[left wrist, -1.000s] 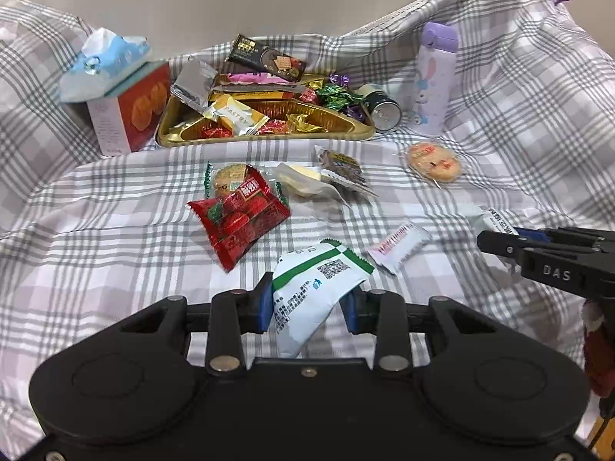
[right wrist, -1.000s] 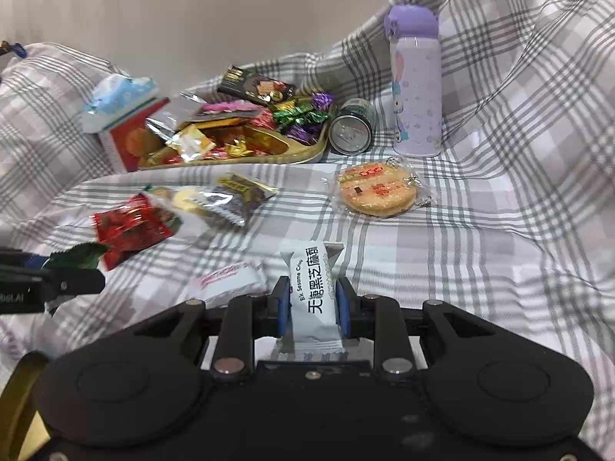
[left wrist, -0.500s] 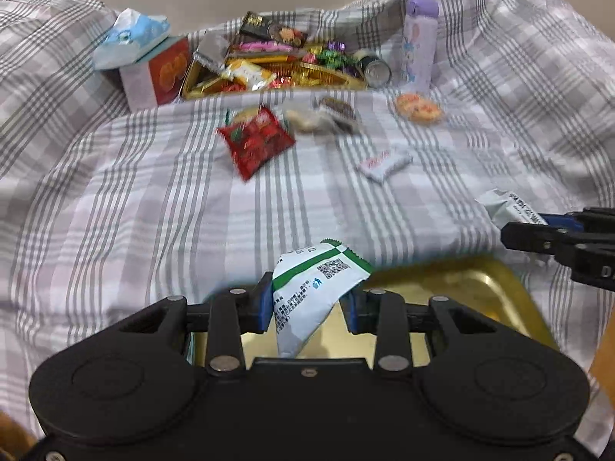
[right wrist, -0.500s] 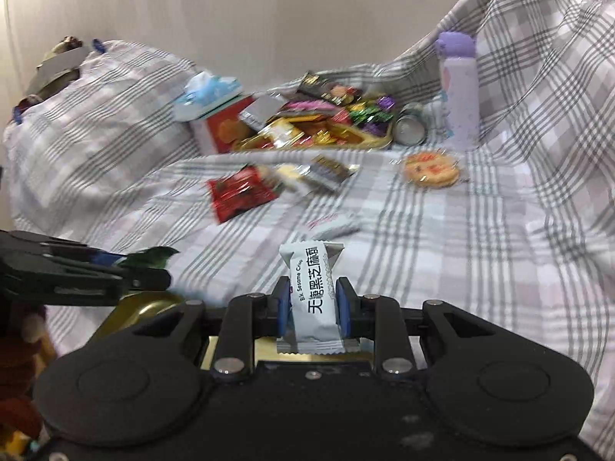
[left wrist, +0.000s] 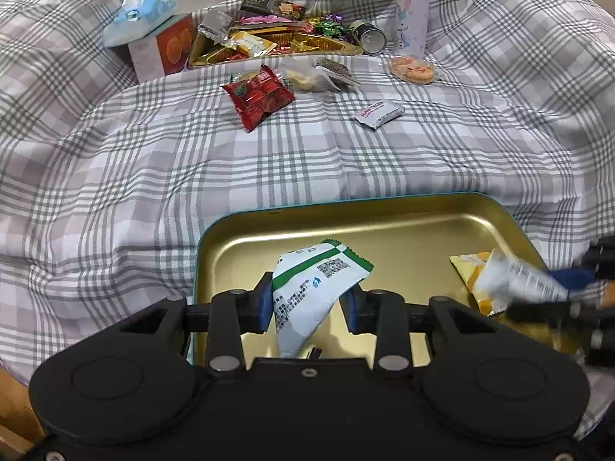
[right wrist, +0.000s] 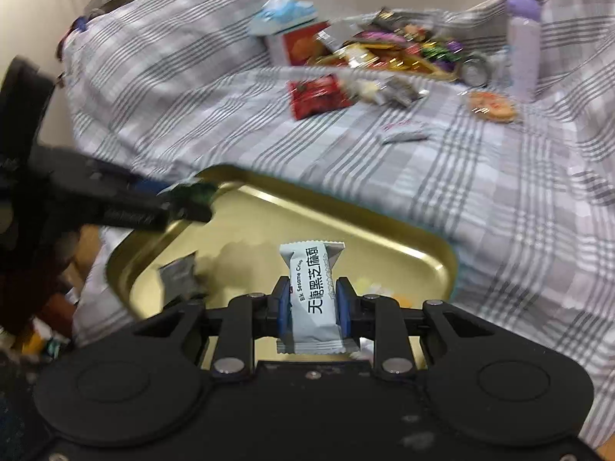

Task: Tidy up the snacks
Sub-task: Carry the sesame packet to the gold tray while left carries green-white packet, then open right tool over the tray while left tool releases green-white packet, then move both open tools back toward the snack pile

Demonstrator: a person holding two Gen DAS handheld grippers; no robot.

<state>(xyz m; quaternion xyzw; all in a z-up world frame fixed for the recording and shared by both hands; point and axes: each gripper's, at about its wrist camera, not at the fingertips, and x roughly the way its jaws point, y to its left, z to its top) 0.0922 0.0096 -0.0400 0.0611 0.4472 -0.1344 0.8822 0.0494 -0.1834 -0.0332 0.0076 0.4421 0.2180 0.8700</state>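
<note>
Both grippers over the near gold tray [left wrist: 499, 223], left gripper [left wrist: 307, 301] clamping a green-white packet [left wrist: 315, 288], right gripper [right wrist: 313, 307] pinching a sesame crisp [right wrist: 313, 299] (tray apparently holds one yellow pack [left wrist: 471, 269]), red packet [left wrist: 257, 94] and others waiting far.

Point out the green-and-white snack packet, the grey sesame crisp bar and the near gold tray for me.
green-and-white snack packet [left wrist: 311, 288]: left wrist view, on its white printed face.
grey sesame crisp bar [right wrist: 313, 299]: right wrist view, on the wrapper's lettering.
near gold tray [left wrist: 384, 226]: left wrist view, on bare floor near its far rim.
</note>
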